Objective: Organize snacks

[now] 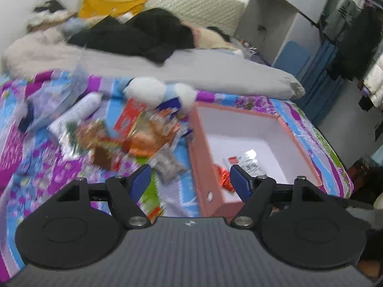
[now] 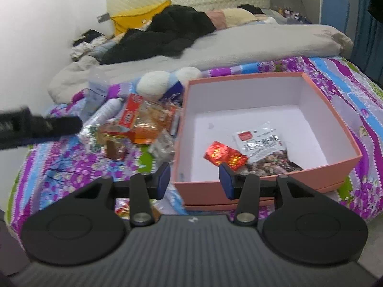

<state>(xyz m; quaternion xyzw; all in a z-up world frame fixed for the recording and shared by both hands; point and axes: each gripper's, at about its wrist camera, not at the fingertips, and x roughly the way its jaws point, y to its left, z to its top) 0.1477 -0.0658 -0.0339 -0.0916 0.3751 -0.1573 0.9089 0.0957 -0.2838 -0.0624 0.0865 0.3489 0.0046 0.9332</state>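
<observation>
Both grippers hang over a bed [image 2: 71,167] covered by a purple and blue floral quilt. The left gripper [image 1: 190,181] has its jaws wide apart and holds nothing; in its view it sits low in the frame, over the near left wall of a pink box [image 1: 198,157]. The right gripper [image 2: 194,179] is also spread and empty, low centre in its view, over the box's [image 2: 335,167] near left corner.

The box stands open on the quilt, right of centre in both views. Inside lie a red foil pack [image 2: 225,155] and, touching it on the right, a white and dark pouch [image 2: 263,148].

Just left of the box is the snack pile [image 2: 141,129]: orange and red packs, a clear bag of something grey, a brown bar. A white bottle [image 2: 107,111] lies at the pile's upper left, a white and blue plush [image 2: 162,81] just above it. The left-wrist view is blurred.

A black coat [image 2: 167,35] and a grey duvet [image 2: 239,47] fill the upper frame.
</observation>
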